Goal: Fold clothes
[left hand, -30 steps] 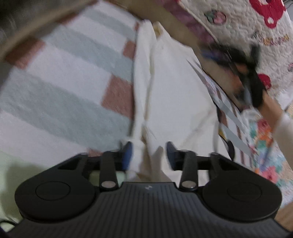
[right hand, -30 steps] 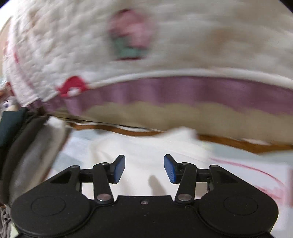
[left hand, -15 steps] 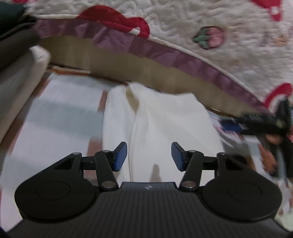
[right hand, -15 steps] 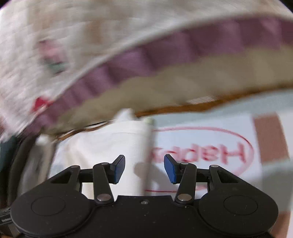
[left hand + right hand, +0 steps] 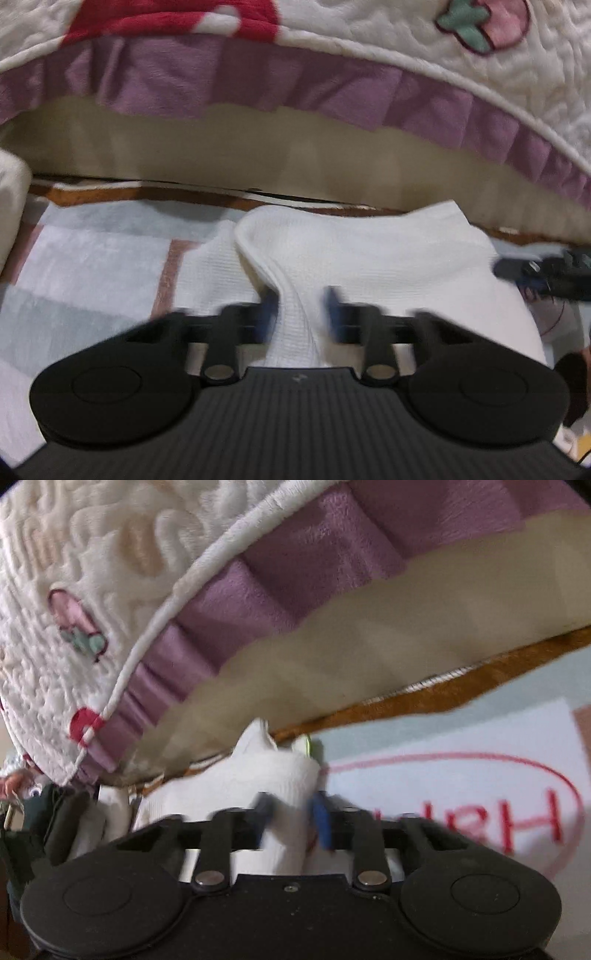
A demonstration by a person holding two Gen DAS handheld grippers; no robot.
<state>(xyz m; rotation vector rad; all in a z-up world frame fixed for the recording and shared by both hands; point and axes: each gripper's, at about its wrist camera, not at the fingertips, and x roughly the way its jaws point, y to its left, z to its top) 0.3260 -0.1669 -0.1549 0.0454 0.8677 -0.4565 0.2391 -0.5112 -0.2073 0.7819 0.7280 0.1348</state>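
Left wrist view: left gripper (image 5: 301,308) jaws, just closing, pinch a ribbed white garment (image 5: 369,254) fold at 6 o'clock; right gripper (image 5: 290,812) likewise clamps its bunched edge.

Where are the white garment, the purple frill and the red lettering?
white garment (image 5: 369,254), left wrist view, its flat upper layer
purple frill (image 5: 236,81), left wrist view, mid-pleat
red lettering (image 5: 532,823), right wrist view, a letter's stroke
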